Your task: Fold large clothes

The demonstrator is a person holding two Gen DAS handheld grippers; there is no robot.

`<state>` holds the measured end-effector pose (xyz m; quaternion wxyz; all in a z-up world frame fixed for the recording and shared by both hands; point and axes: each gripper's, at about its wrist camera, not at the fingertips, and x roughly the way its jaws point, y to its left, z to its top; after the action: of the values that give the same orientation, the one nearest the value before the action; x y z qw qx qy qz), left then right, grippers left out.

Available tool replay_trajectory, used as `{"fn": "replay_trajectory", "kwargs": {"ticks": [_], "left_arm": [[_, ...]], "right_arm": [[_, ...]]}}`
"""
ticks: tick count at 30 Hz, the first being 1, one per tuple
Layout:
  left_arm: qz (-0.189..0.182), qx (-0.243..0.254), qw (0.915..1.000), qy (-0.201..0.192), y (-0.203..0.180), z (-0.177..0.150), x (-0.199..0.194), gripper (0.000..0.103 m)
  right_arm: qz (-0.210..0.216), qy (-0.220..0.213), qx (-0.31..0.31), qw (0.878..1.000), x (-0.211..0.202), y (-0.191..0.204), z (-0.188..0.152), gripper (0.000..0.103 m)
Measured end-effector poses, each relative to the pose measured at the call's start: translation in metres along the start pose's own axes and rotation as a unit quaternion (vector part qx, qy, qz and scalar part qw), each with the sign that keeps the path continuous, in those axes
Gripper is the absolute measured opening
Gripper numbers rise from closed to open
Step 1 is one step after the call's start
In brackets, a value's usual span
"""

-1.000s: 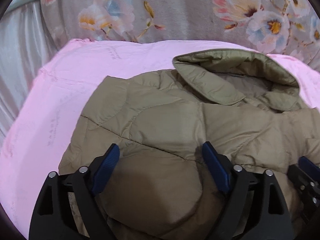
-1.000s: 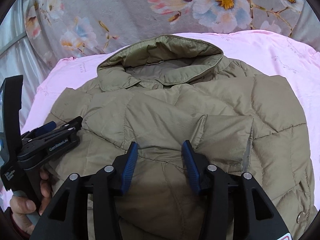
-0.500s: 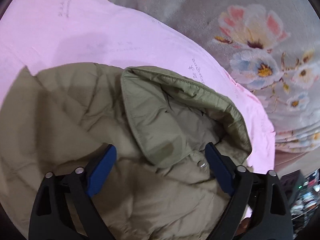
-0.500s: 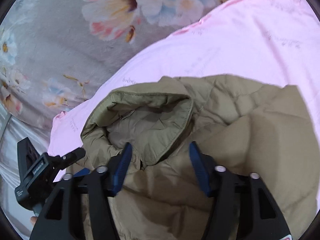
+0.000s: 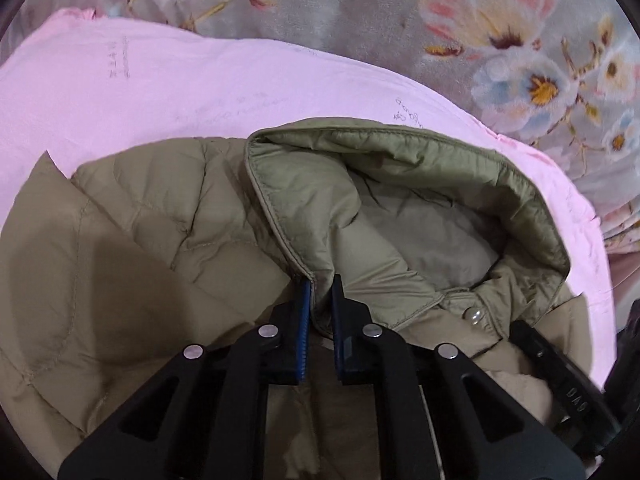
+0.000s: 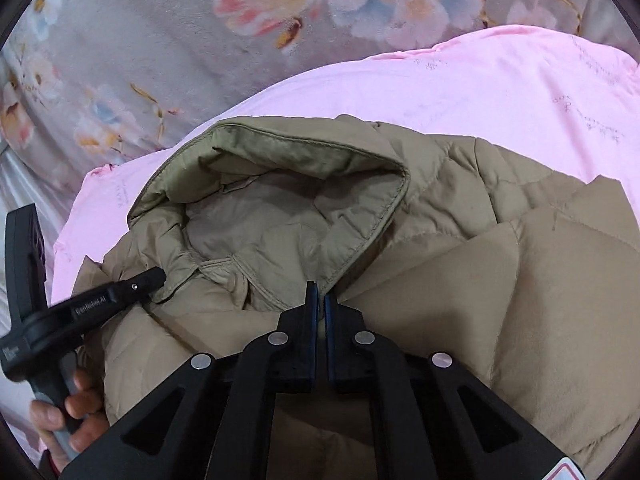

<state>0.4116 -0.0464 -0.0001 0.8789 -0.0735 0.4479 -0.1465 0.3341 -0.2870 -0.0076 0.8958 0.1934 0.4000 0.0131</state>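
Note:
An olive quilted puffer jacket (image 5: 160, 240) lies on a pink sheet (image 5: 160, 92), its hood (image 5: 400, 184) open toward me. My left gripper (image 5: 319, 280) is shut on the left edge of the hood's rim. In the right wrist view the same jacket (image 6: 540, 280) and hood (image 6: 280, 184) show. My right gripper (image 6: 319, 298) is shut on the right edge of the hood's rim. The left gripper (image 6: 154, 278) also shows there at the left, at the collar.
A grey floral blanket (image 5: 400, 20) lies beyond the pink sheet (image 6: 480, 80). The person's hand (image 6: 72, 412) holds the left gripper's handle at the lower left. A snap button (image 5: 474, 315) sits at the collar.
Both grippers moved up from the jacket's body to the hood and went from open to shut on its rim, one on each side.

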Motion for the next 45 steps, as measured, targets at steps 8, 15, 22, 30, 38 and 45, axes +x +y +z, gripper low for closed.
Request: {"fn": "replay_trajectory", "kwargs": {"ticks": [8,15,22,30,38,45], "left_arm": [[0.044,0.04,0.9981,-0.016,-0.013,-0.006,0.006,0.01],[0.005,0.004,0.9996,-0.028,0.001,-0.008,-0.011,0.02],[0.026,0.02,0.9965,-0.077,0.001,0.044,-0.074,0.047],[-0.01,-0.089,0.9958,0.02,0.014,0.103,0.006,0.047],[0.023,0.001,0.9993,0.031,0.008,0.052,0.021,0.035],[0.054,0.052,0.9971,-0.013,0.003,0.018,0.022,0.034]], "right_arm": [[-0.002,0.007,-0.002,1.0,0.008,-0.006,-0.003,0.0],[0.035,-0.001,0.051,0.998,-0.006,-0.021,-0.008,0.01],[0.03,-0.075,0.018,0.997,-0.067,0.002,0.027,0.017],[0.006,-0.07,0.041,0.997,-0.003,0.016,0.084,0.017],[-0.047,-0.009,-0.07,0.996,0.03,0.022,0.034,0.014],[-0.058,-0.015,-0.075,0.995,0.037,0.012,0.015,0.012]]}}
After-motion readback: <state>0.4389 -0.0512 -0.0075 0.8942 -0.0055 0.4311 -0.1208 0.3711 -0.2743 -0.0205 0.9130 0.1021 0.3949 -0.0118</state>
